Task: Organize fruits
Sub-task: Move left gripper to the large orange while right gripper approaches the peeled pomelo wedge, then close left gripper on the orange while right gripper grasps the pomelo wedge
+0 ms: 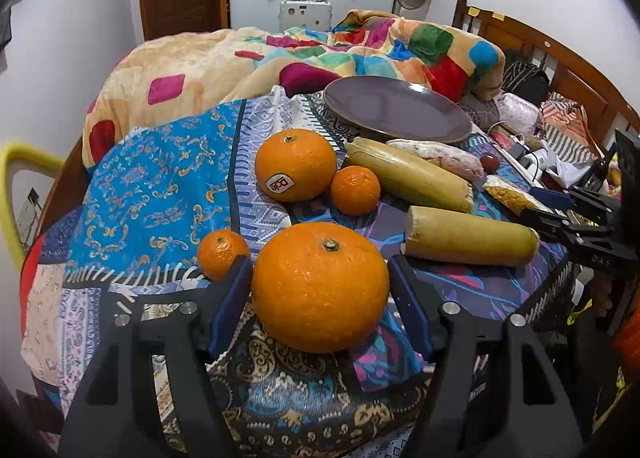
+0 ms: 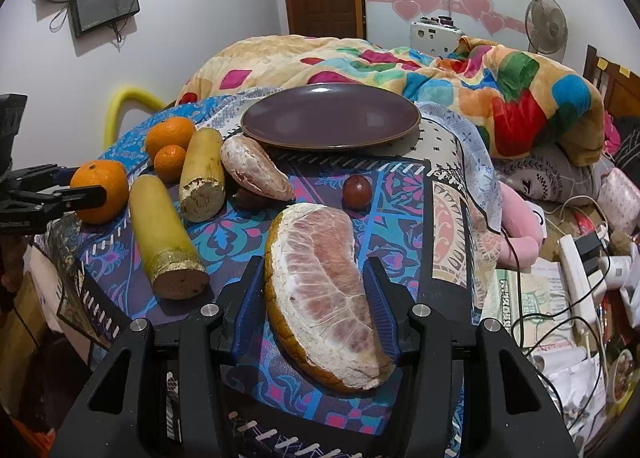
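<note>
Step, my guess: grabbing fruit for plate. Left gripper (image 1: 320, 290) fingers tight around big orange (image 1: 320, 286), tilted down at bed. Right gripper (image 2: 316, 298) fingers hugging pomelo wedge (image 2: 324, 298), also tilted down. Next: lift both, carry far. Purple plate (image 1: 396, 110) sits empty behind other oranges; set fruit there gently.

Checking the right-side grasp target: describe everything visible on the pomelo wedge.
The pomelo wedge is a crescent slice: pale pink flesh under white membrane, thick white pith, yellow-brown rind along its outer curve. It lies cut face up on the patterned cloth, between the right tongs, whose blue pads flank it closely; contact is unclear. Its tip points toward the camera.
</note>
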`<state>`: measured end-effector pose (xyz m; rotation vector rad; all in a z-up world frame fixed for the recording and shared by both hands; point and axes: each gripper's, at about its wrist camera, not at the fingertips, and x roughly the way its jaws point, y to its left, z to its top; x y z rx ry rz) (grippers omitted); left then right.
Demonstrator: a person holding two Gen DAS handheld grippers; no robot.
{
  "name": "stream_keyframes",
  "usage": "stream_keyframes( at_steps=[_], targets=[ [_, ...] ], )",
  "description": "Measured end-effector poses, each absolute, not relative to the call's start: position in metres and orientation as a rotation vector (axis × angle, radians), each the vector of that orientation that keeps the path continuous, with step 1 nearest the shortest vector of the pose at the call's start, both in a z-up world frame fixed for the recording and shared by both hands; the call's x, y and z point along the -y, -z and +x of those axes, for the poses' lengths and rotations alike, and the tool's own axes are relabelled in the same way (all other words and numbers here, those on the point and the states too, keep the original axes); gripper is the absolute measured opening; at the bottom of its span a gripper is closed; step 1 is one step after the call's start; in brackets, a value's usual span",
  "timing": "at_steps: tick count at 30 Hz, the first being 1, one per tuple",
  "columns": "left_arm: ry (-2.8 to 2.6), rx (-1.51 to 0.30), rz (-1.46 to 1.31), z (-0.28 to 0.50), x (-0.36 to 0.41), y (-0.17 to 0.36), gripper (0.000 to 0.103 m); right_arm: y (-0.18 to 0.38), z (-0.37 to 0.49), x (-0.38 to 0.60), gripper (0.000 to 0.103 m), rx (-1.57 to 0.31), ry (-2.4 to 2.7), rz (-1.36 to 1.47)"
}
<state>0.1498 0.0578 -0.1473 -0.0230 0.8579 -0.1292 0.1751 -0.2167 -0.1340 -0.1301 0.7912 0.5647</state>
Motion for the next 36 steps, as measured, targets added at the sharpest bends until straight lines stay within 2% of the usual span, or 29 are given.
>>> stream_keyframes(
  at_steps=[5, 8, 11, 15, 18, 19, 22, 28, 36],
  targets=[
    [0.152, -0.881, -0.08, 0.16, -0.062, 0.156, 0.068, 0.132, 0.174, 0.219, 0.046, -0.788, -0.571, -0.115],
    [0.14, -0.871, -0.068, 0.158, -0.06, 0.156, 0.068, 0.123, 0.17, 0.218, 0.033, -0.753, -0.577, -0.122],
    [0.134, -0.858, -0.042, 0.156, -0.056, 0.152, 0.068, 0.117, 0.17, 0.213, 0.028, -0.735, -0.569, -0.152],
    [0.137, -0.842, -0.021, 0.152, -0.051, 0.147, 0.068, 0.121, 0.171, 0.211, 0.029, -0.746, -0.581, -0.178],
    [0.14, -0.836, 0.003, 0.149, -0.046, 0.148, 0.068, 0.132, 0.174, 0.208, 0.047, -0.797, -0.57, -0.191],
    [0.141, -0.838, 0.005, 0.149, -0.045, 0.148, 0.068, 0.135, 0.176, 0.209, 0.056, -0.81, -0.565, -0.187],
    [0.147, -0.844, 0.002, 0.148, -0.044, 0.151, 0.068, 0.142, 0.18, 0.213, 0.056, -0.817, -0.573, -0.179],
    [0.146, -0.822, -0.015, 0.148, -0.045, 0.146, 0.068, 0.142, 0.18, 0.21, 0.047, -0.786, -0.563, -0.186],
    [0.148, -0.743, -0.031, 0.155, -0.042, 0.116, 0.068, 0.129, 0.175, 0.212, 0.046, -0.748, -0.547, -0.149]
  ],
)
